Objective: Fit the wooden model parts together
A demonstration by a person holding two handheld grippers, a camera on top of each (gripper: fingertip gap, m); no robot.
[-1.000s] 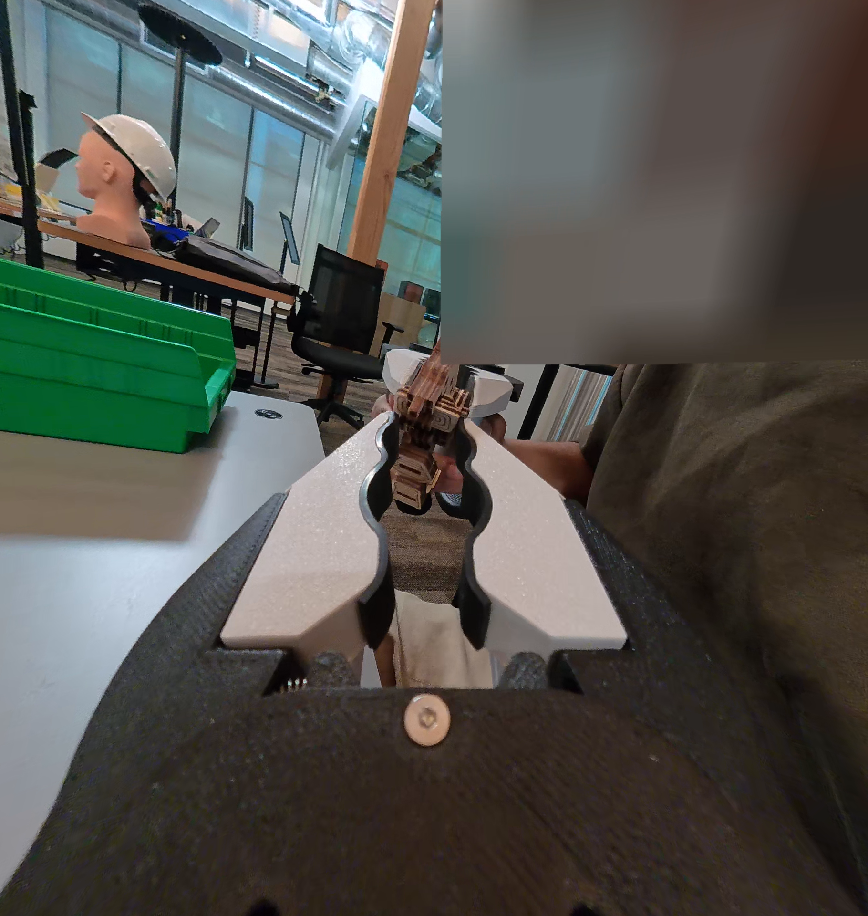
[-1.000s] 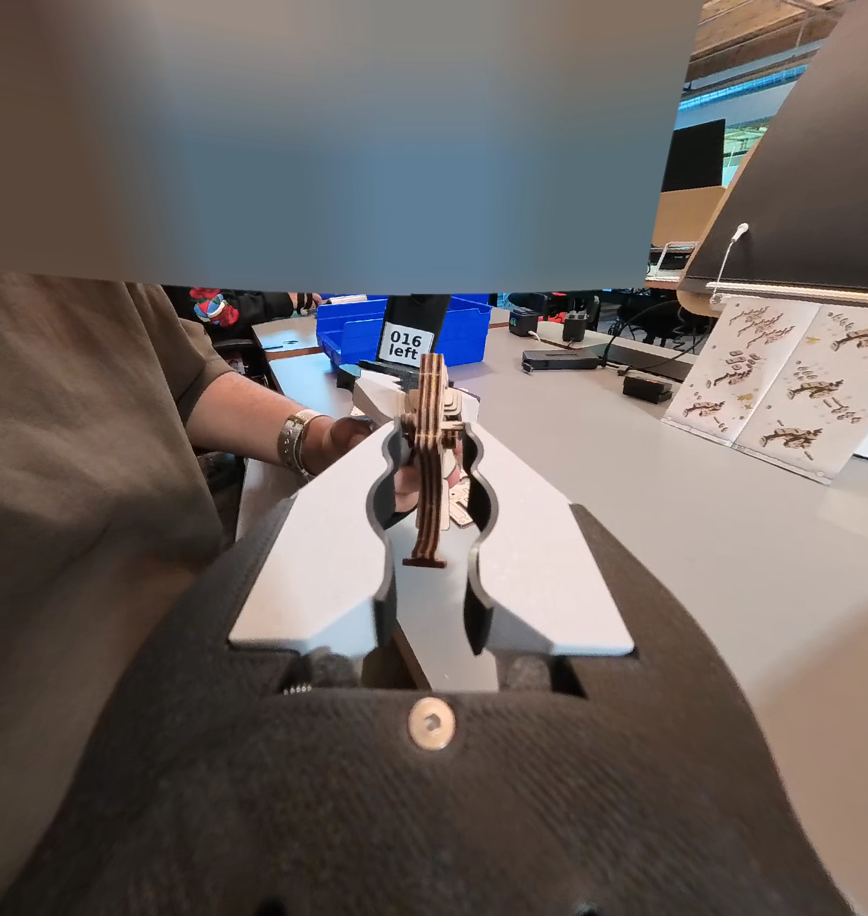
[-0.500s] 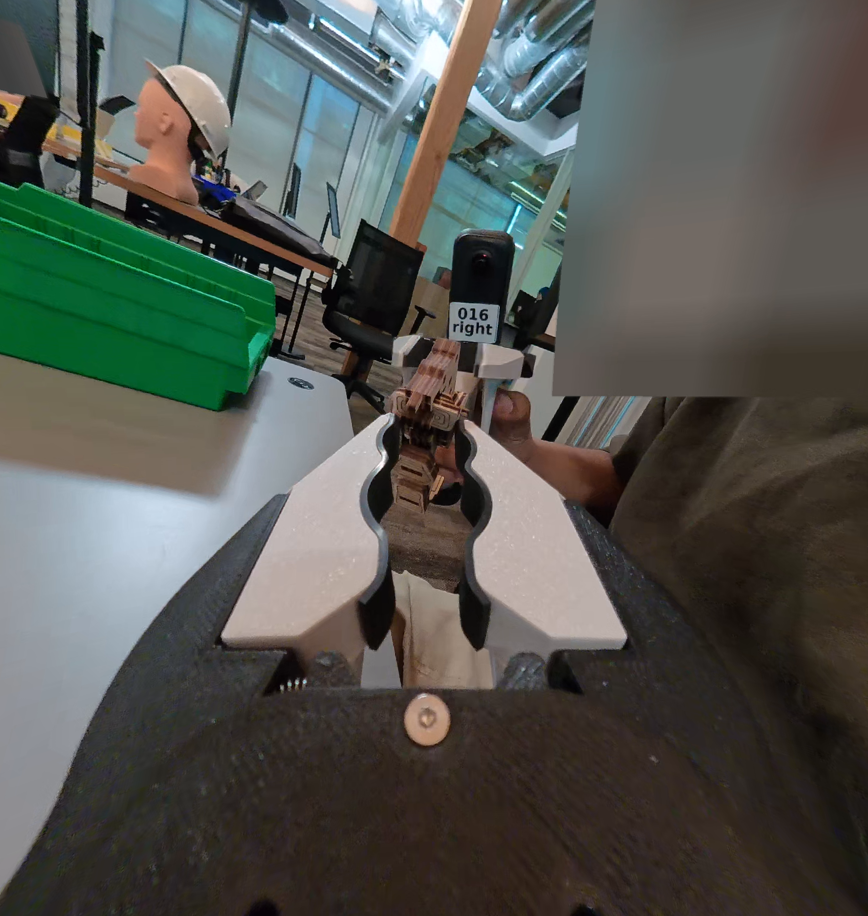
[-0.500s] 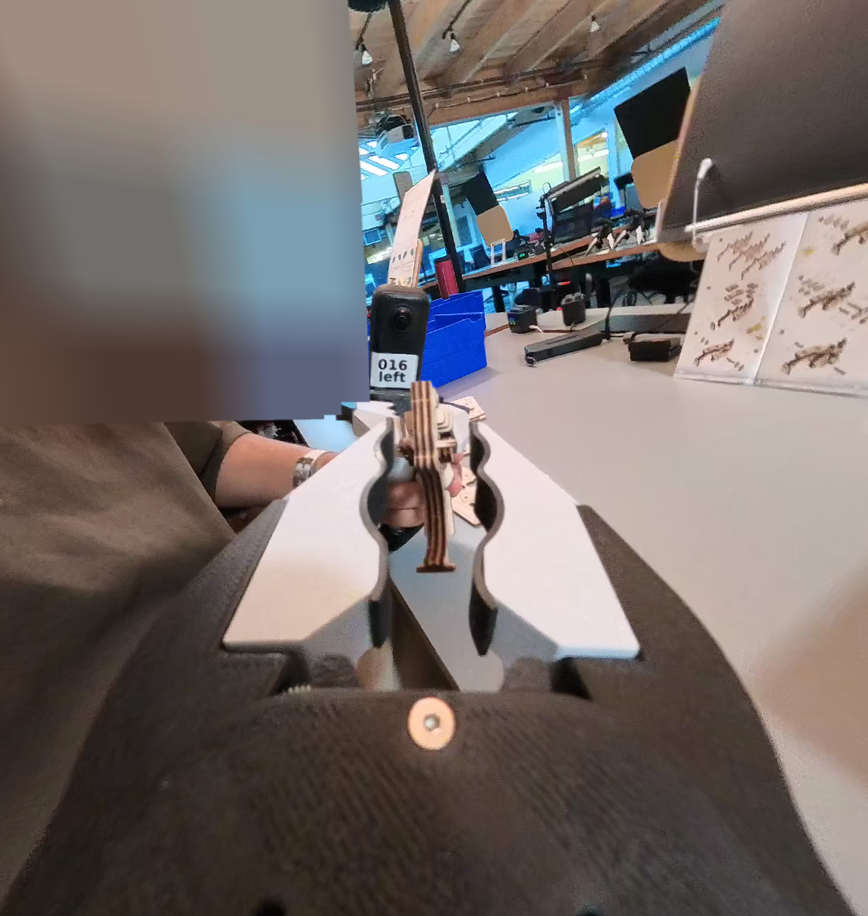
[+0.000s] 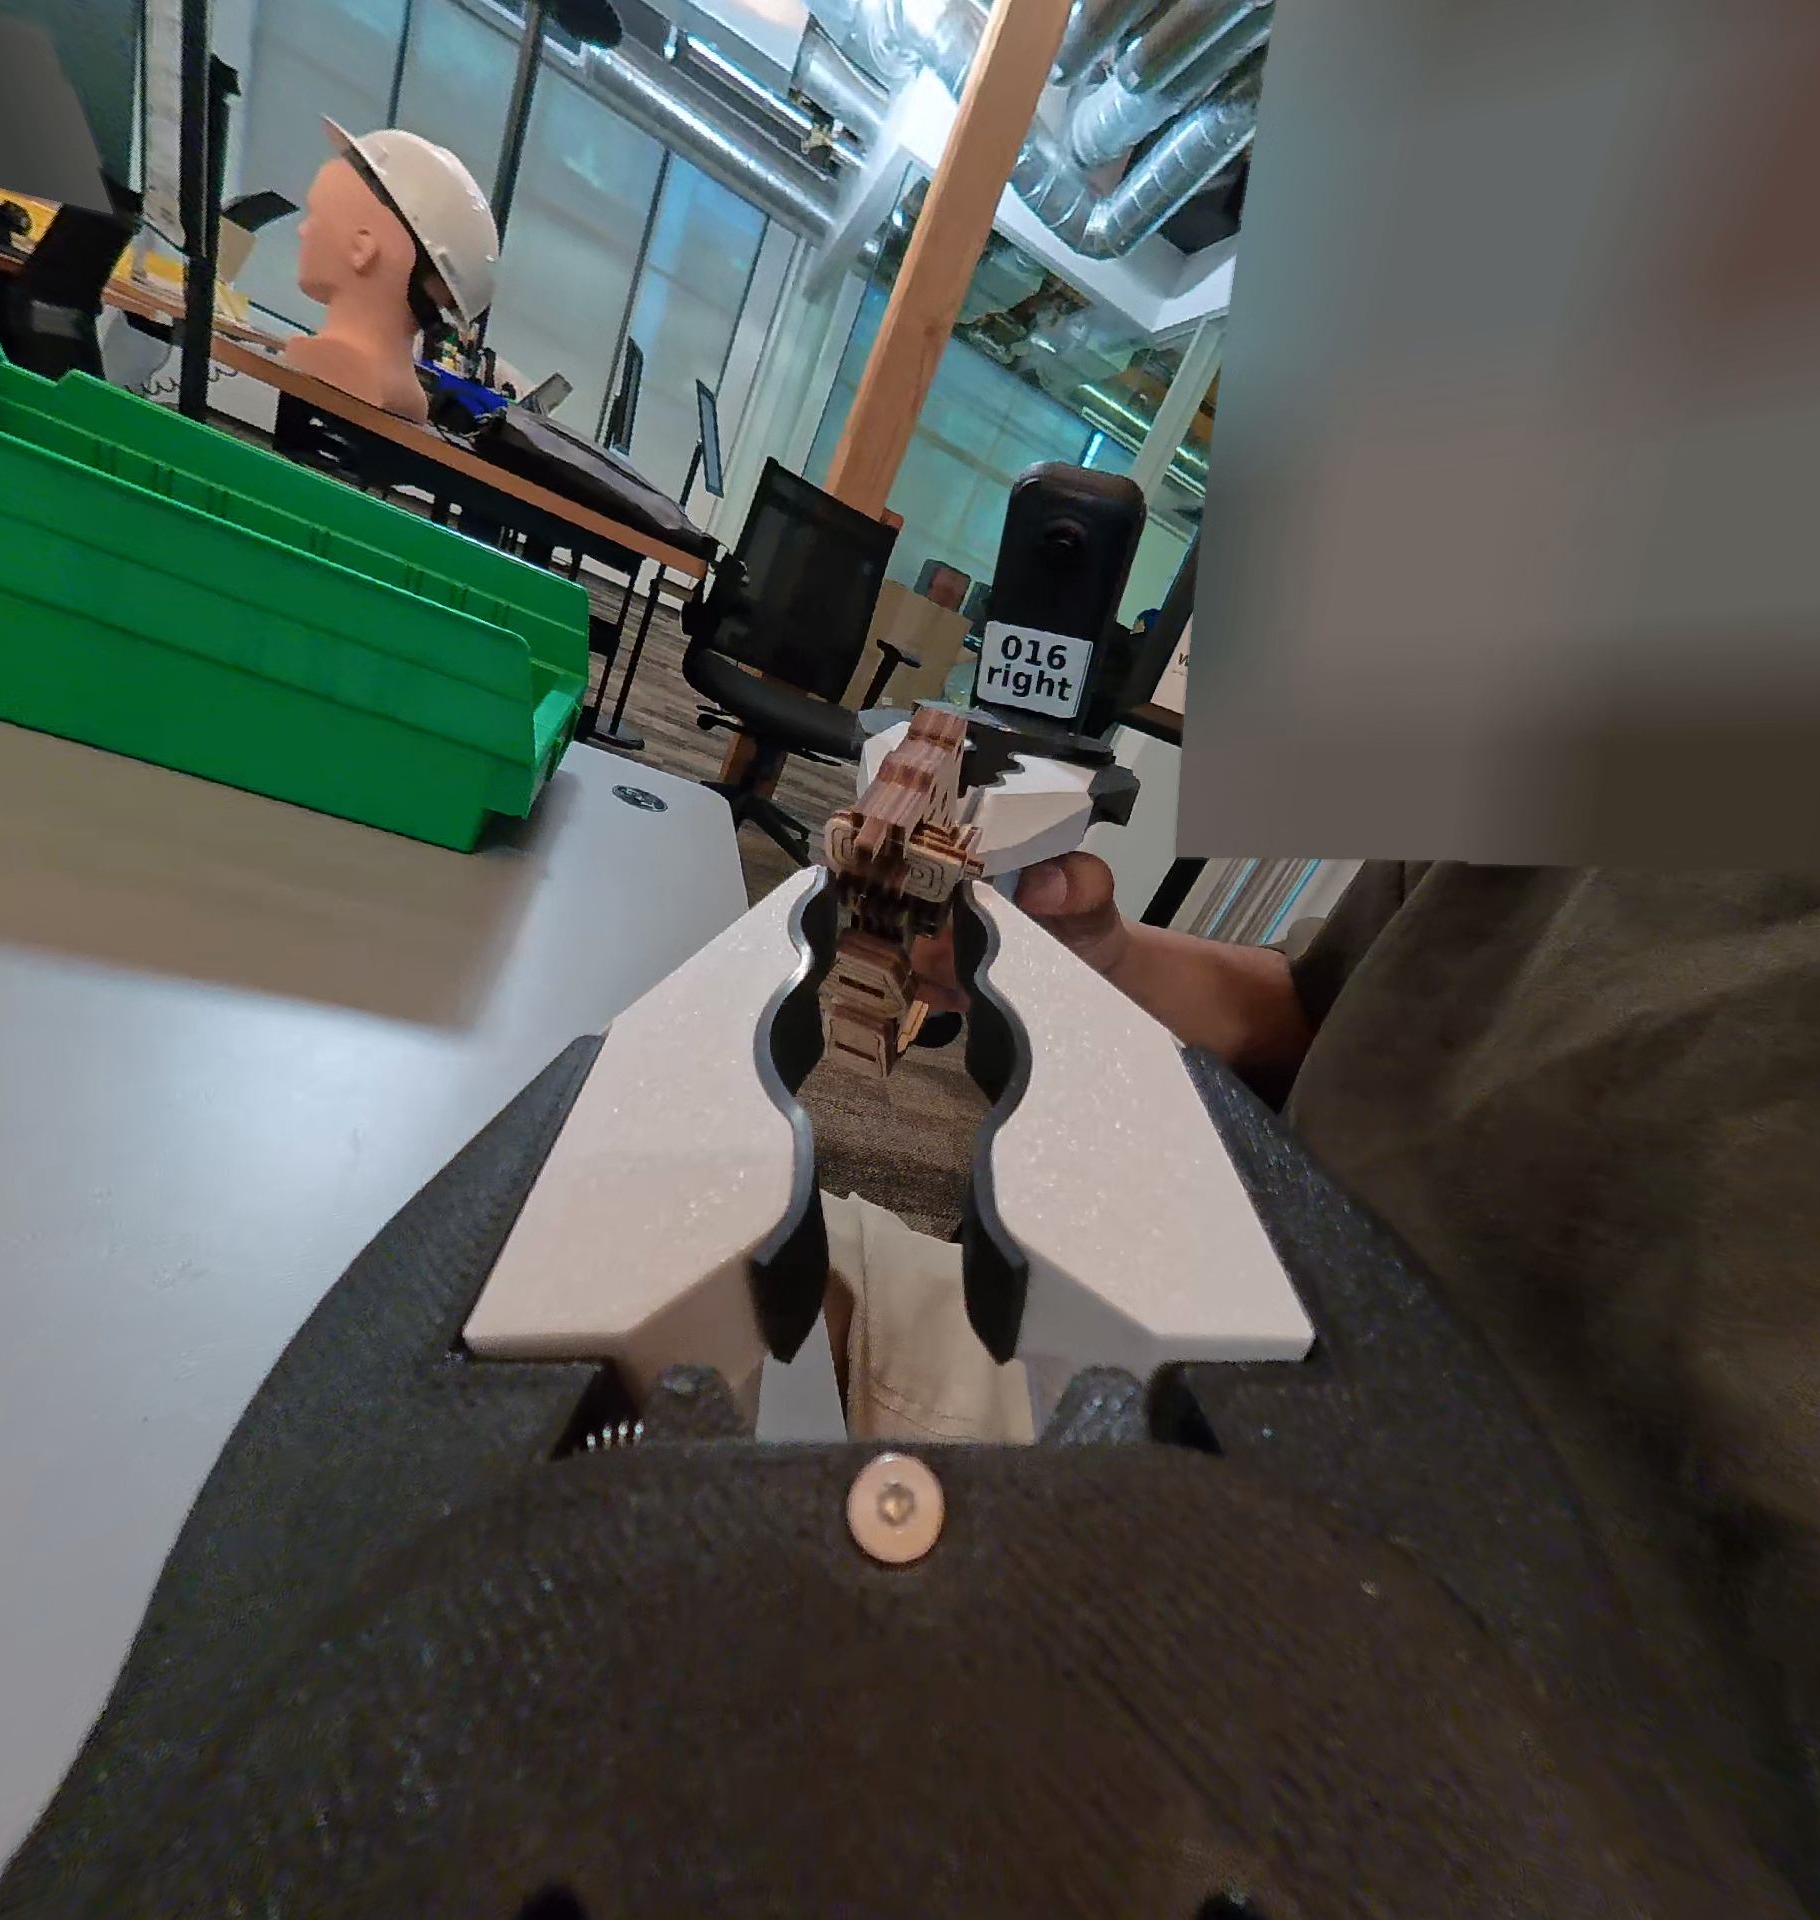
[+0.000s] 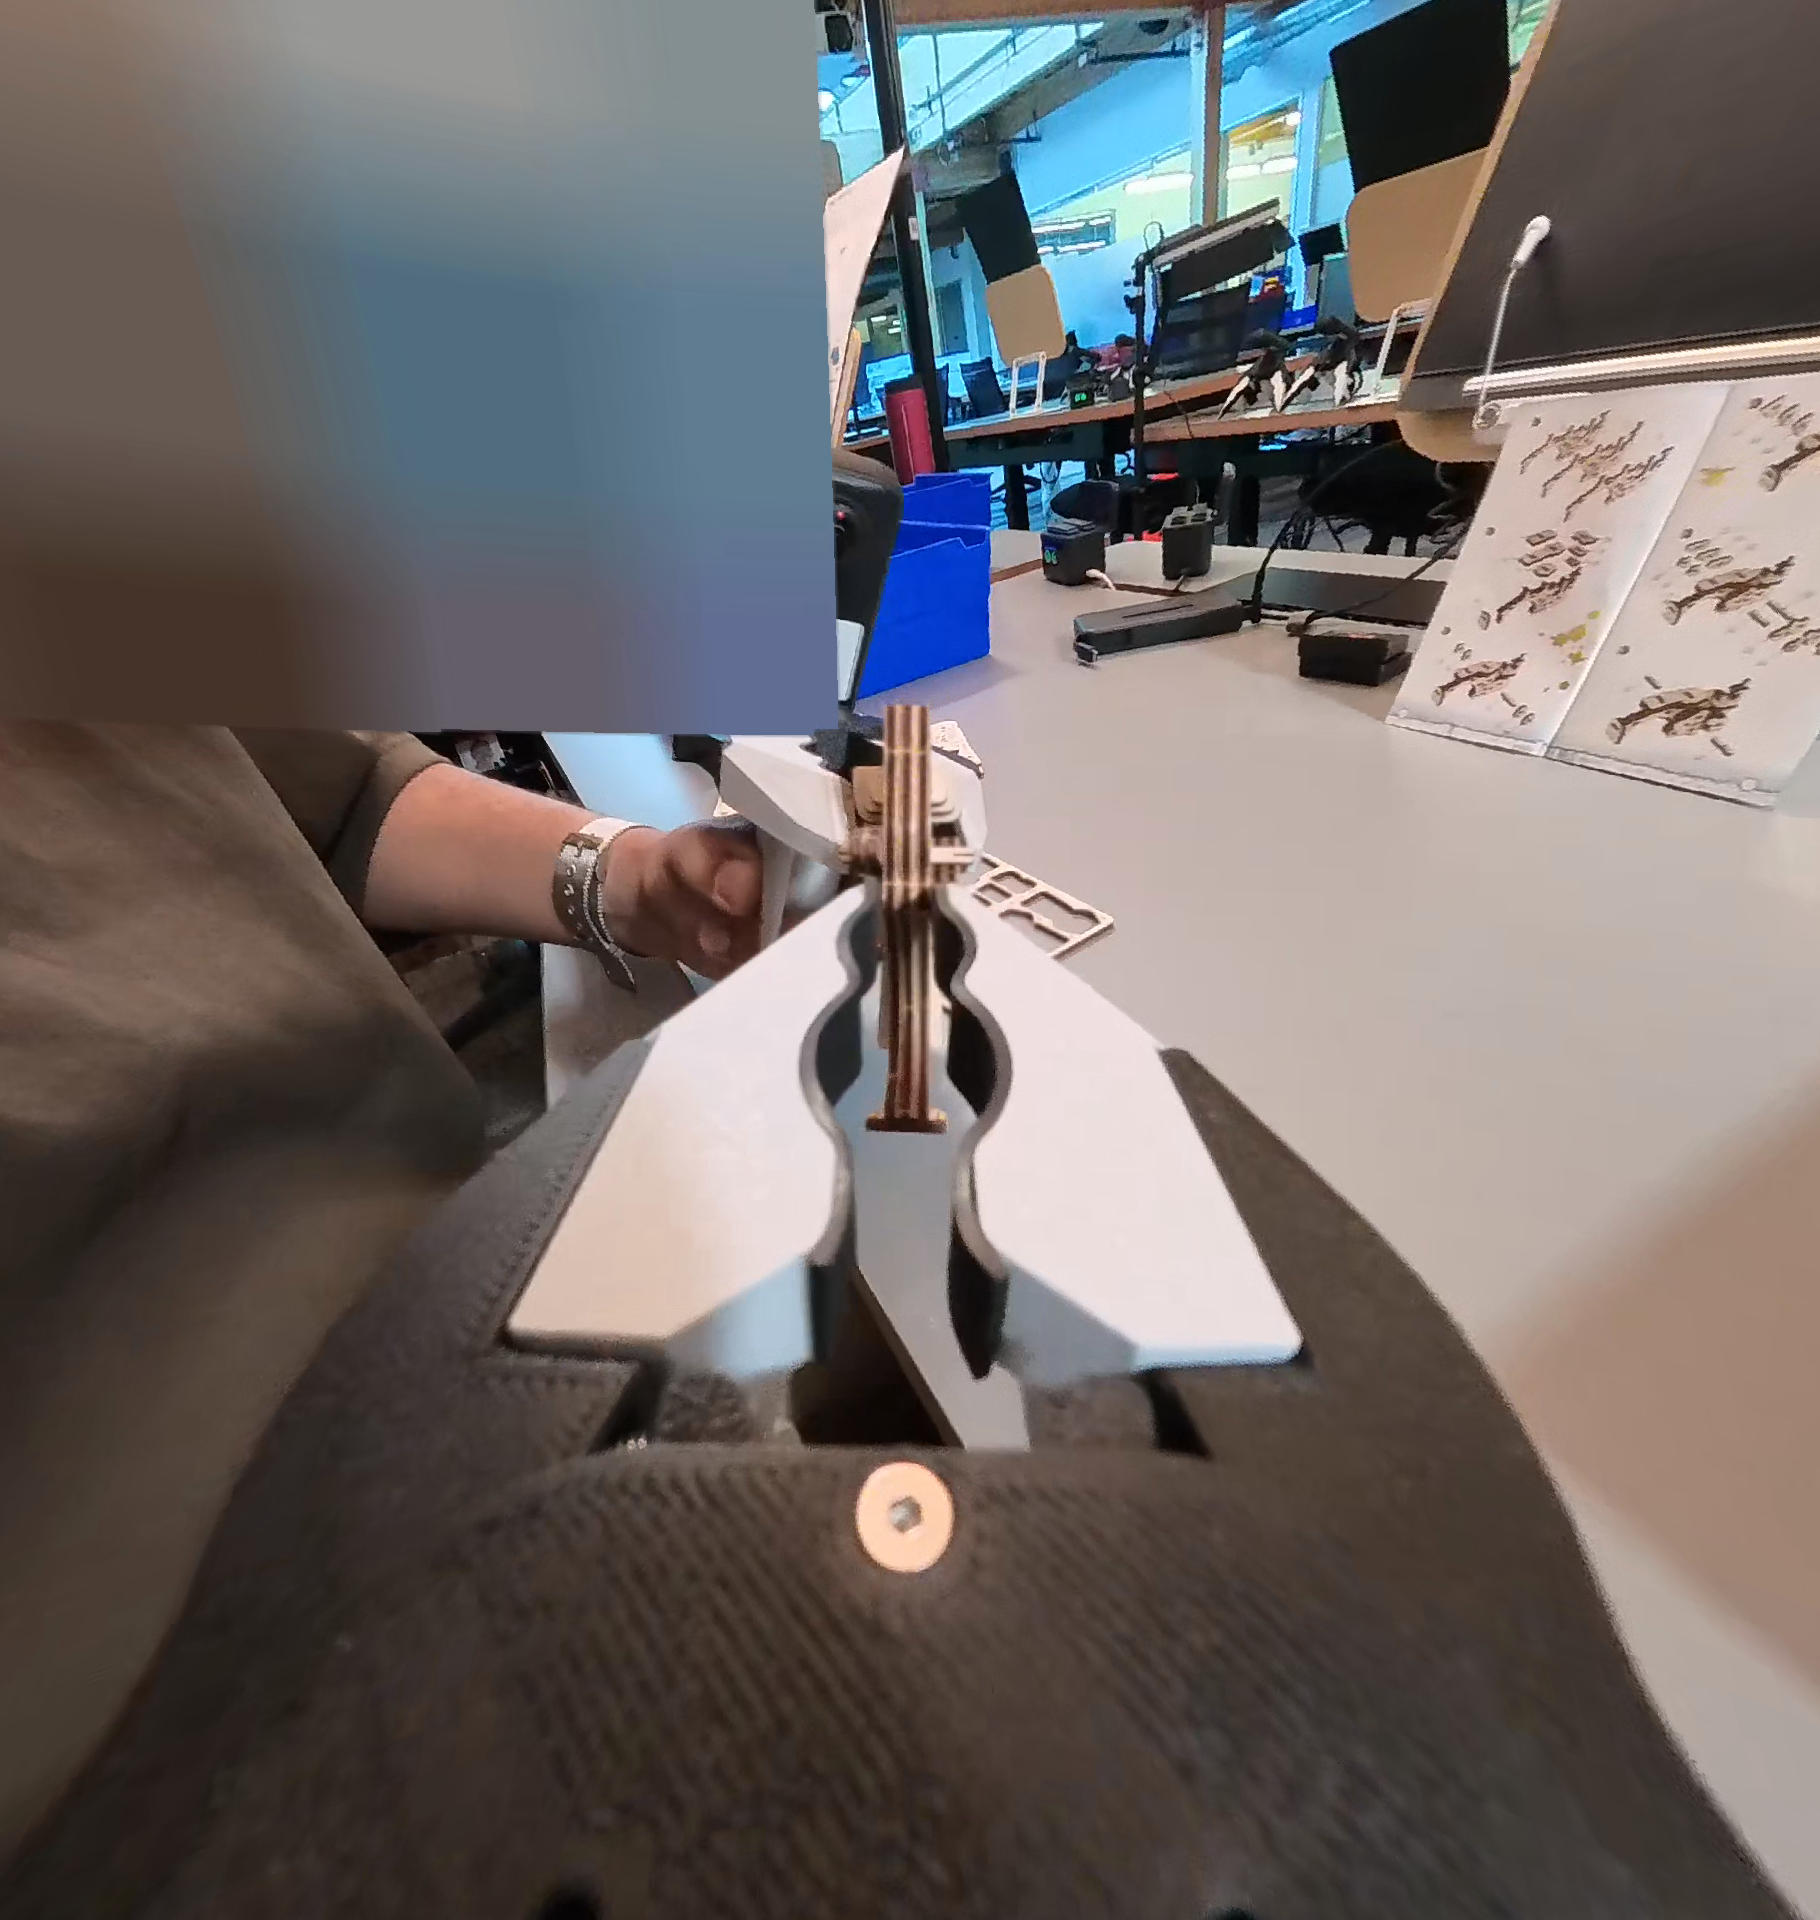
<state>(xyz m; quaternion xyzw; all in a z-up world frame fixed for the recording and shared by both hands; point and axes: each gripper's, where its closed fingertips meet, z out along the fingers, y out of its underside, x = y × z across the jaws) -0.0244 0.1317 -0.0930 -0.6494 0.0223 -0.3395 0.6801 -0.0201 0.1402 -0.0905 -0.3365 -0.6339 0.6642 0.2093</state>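
Both claws are on the wooden model [image 5: 890,883] at once, up in the air off the edge of the grey table [image 5: 210,1091]. The left gripper [image 5: 893,894] is clamped on it at the fingertips, with the layered body hanging down between the 2 fingers. The right gripper [image 6: 911,894] pinches the same model [image 6: 908,894] edge-on from the opposite side, its thin stack standing upright between the tips. A cut-out wooden sheet [image 6: 1036,914] lies flat on the table just beyond.
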